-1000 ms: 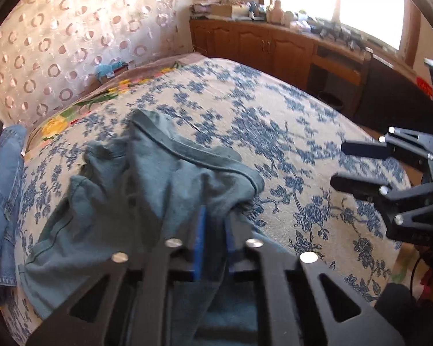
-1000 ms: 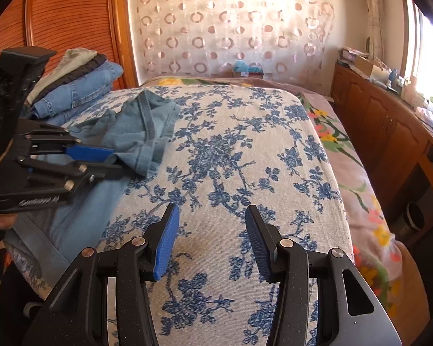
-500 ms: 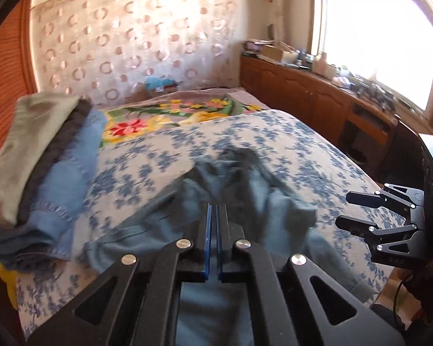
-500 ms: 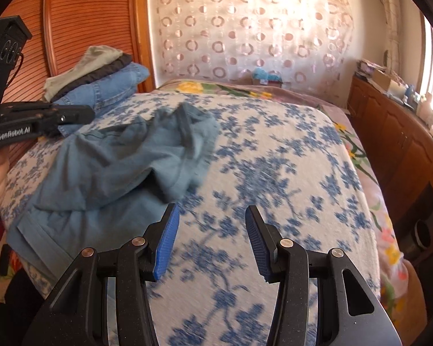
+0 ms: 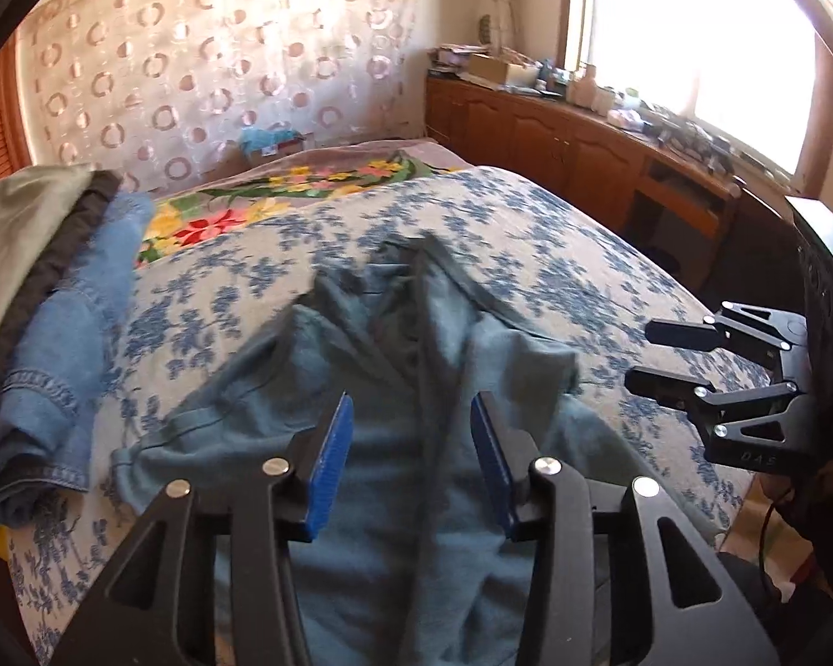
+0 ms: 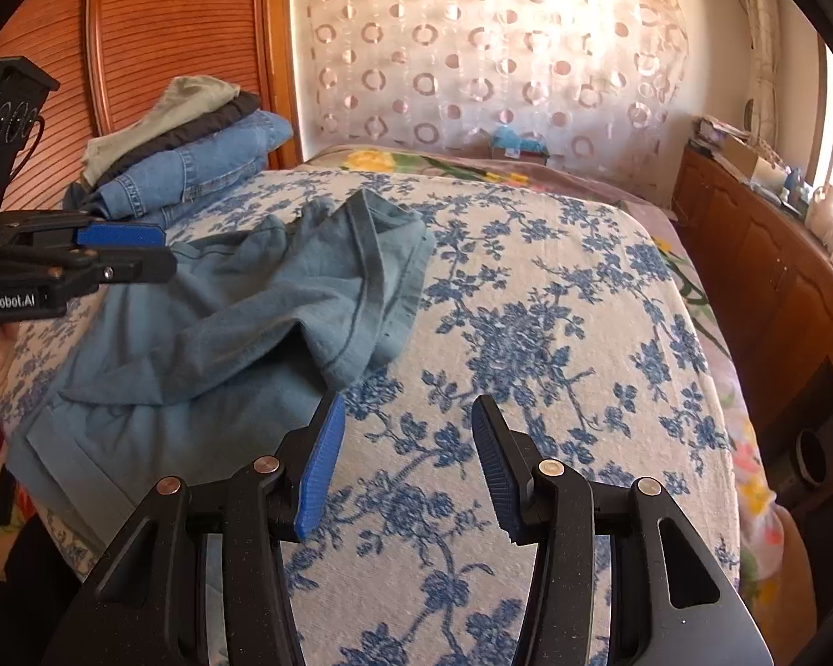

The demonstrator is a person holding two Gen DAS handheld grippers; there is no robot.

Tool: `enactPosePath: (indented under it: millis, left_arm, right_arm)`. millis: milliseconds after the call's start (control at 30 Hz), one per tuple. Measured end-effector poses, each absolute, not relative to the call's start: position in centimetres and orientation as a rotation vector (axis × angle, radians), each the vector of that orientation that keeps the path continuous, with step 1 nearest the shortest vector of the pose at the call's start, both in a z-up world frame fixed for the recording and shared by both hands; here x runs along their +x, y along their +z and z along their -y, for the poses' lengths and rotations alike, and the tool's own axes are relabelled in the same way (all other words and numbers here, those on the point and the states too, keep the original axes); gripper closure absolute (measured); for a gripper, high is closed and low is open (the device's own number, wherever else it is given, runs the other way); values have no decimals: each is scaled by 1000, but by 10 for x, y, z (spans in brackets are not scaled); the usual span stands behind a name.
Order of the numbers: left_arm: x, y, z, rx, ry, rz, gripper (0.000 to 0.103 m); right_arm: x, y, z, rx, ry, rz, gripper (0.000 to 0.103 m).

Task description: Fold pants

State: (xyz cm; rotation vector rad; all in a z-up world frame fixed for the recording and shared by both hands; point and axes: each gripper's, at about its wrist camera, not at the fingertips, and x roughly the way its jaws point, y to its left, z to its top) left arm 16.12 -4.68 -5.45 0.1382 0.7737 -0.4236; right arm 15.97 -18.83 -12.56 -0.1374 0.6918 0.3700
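Above rumpled pants (image 5: 411, 388), left tool (image 5: 411, 466) agape

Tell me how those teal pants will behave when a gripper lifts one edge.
Probably floppy: the teal pants lie rumpled in soft folds on the floral bedspread. They would likely drape and trail. The thick hem band may offer firmer purchase.

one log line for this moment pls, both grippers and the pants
left gripper: open, above pants | right gripper: open, empty, over bedspread | pants: crumpled on bed, unfolded | stack of folded clothes: beyond pants
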Motion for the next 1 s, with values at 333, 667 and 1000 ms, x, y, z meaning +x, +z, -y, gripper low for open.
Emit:
enactPosePath:
  millis: [333,667,1000]
  left_arm:
    - [168,-72,106,227,-530,-823,59]
    - [178,-67,100,215,-468,-775,103]
    - [161,-29,-9,28,-293,-672,103]
  right_arm:
    - [154,-128,210,-116,337,-701,55]
    - [152,-127,208,-102,352,-697,55]
    - [161,-119,179,-109,400,-676,55]
